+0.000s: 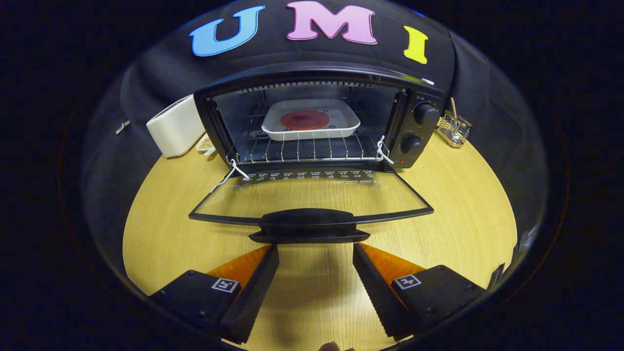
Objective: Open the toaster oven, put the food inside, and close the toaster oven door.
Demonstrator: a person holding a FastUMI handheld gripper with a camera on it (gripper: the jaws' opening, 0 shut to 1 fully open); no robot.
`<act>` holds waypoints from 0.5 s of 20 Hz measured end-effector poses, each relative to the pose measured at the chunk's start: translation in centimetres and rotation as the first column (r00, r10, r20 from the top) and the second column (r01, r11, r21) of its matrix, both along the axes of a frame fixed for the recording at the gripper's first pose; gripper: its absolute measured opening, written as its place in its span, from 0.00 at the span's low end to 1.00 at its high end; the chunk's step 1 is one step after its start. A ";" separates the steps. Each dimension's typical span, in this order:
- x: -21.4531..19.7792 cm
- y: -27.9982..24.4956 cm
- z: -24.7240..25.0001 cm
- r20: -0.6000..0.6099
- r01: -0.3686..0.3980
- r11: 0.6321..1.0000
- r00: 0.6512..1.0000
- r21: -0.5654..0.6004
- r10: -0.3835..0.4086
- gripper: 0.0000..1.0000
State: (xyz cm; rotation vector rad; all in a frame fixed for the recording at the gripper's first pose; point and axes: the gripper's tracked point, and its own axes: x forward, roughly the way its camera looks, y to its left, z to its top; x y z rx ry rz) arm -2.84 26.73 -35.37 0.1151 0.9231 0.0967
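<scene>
Hovering just short of the door handle [309, 225], the hand-held gripper [316, 253] has its fingers spread wide and holds nothing, only bare worktop [458, 185] between them. The oven [321, 117] stands straight ahead, mouth open, and its glass door [312, 195] lies folded down flat toward the fingers. The handle is the nearest part of the door, sitting just ahead of the fingertips and centred on the gap. Its long axis runs crosswise, from one finger to the other, square to the line of approach. That is the relation this next move turns on, I'd say: the handle is about as wide as the gap, so the fingers look better placed to come under its edge and lift than to pinch it end to end.

Beyond the door, the tray [311, 119] with the food [304, 119] sits on the rack [304, 148] inside the oven, well back from the door hinge. So loading looks done, and closing is the step left. White cords [234, 170] tie each door corner to the oven; they could snag as the door swings up. A white box [175, 126] stands beside the oven's left wall, well clear of the door.
</scene>
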 end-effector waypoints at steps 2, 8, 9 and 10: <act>0.2 -0.1 0.9 0.016 0.009 1.000 1.000 0.017 -0.009 0.99; 1.5 -0.3 4.3 0.123 0.009 1.000 0.992 0.015 -0.011 0.99; 1.8 -0.4 4.9 0.142 0.008 1.000 0.990 0.012 -0.009 0.99; 2.2 -0.4 5.5 0.163 0.005 1.000 0.987 0.007 -0.006 0.99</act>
